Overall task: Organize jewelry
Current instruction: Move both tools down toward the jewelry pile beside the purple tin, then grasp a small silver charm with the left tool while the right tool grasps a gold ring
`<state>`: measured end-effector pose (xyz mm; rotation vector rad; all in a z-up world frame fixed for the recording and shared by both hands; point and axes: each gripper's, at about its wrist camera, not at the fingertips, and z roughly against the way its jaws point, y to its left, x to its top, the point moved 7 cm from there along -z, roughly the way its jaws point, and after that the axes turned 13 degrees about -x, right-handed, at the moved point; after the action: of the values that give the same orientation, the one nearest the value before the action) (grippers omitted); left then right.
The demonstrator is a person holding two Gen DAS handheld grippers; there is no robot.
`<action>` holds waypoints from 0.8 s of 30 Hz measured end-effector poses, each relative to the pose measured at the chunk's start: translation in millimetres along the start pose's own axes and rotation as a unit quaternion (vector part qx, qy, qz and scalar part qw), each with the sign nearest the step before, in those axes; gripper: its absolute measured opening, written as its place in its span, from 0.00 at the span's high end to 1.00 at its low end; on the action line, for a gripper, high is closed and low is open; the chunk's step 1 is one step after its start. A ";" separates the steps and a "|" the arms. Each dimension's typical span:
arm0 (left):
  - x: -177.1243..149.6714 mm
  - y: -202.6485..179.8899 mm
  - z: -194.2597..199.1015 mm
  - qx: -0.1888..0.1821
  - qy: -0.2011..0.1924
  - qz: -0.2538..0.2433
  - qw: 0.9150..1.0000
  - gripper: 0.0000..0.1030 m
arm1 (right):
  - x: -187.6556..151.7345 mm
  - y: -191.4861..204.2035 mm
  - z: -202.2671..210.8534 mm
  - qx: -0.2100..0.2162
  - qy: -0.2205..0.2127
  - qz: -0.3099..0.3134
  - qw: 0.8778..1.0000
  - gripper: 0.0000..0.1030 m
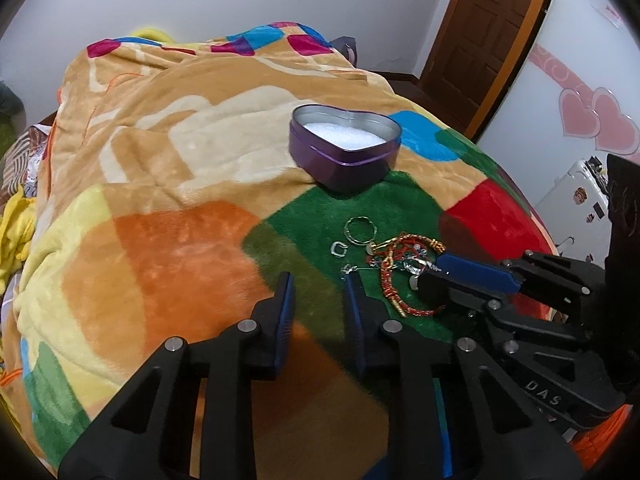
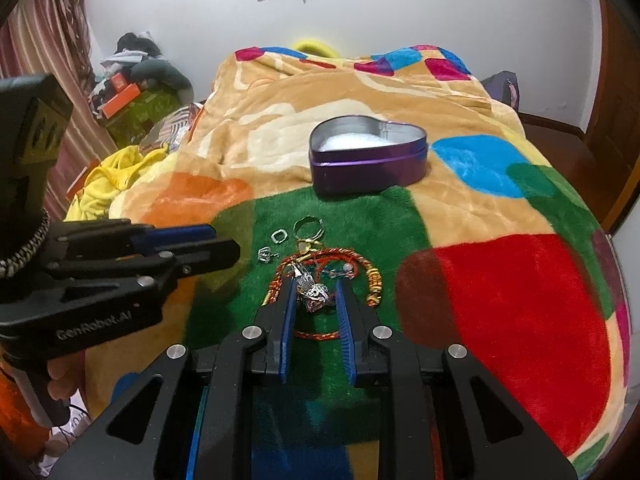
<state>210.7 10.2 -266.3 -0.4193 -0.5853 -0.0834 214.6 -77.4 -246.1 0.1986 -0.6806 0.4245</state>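
Working from the near edge outward, I have both grippers low over the green patch of the blanket (image 2: 360, 216), where the jewelry lies in a loose pile. My right gripper (image 2: 316, 300) sits with its blue pads narrowed around a silver filigree piece (image 2: 314, 292); the pads look to be touching it on both sides, so I read this as a pinch on that piece, though how firmly it is seated I cannot tell. I judge it was picked first because it lies on top of the red and gold braided cord (image 2: 320, 336), which passes under the fingers. My left gripper (image 1: 320, 280) is partly spread with nothing between its pads; its right finger tip stands just beside a small silver earring (image 1: 349, 269), likely the next pick. Just beyond lie a small silver link (image 1: 338, 249) and a gold ring (image 1: 360, 230), apart from the tangle and easier to take singly. Farther back, the purple heart-shaped tin (image 1: 346, 148) stands open with white padding inside, placed close behind the pile so each piece has a short carry. It holds no jewelry yet.
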 end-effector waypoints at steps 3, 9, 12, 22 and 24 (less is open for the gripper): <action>0.0 -2.7 -5.0 -0.005 0.006 -0.002 1.000 0.76 | 1.1 -5.6 2.1 -0.006 -0.003 -0.005 1.000 0.83; -1.1 -6.8 -17.2 -0.018 0.018 0.000 1.000 0.80 | 4.6 -16.7 8.9 -0.014 -0.011 -0.017 1.000 0.83; -0.5 -6.1 -23.2 -0.016 0.022 0.000 1.000 0.82 | 5.4 -18.0 8.2 -0.017 -0.007 -0.015 1.000 0.83; 5.1 0.0 -31.5 -0.014 0.015 0.005 1.000 0.91 | 2.1 -20.6 8.6 -0.025 0.004 -0.012 1.000 0.74; 5.1 -0.9 -29.7 -0.012 0.011 0.002 1.000 0.91 | 1.3 -19.9 7.0 -0.026 0.006 -0.010 1.000 0.74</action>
<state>230.2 -2.5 -285.4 -0.4413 -0.5620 -0.0919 220.3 -97.0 -240.7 0.1531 -0.6772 0.3882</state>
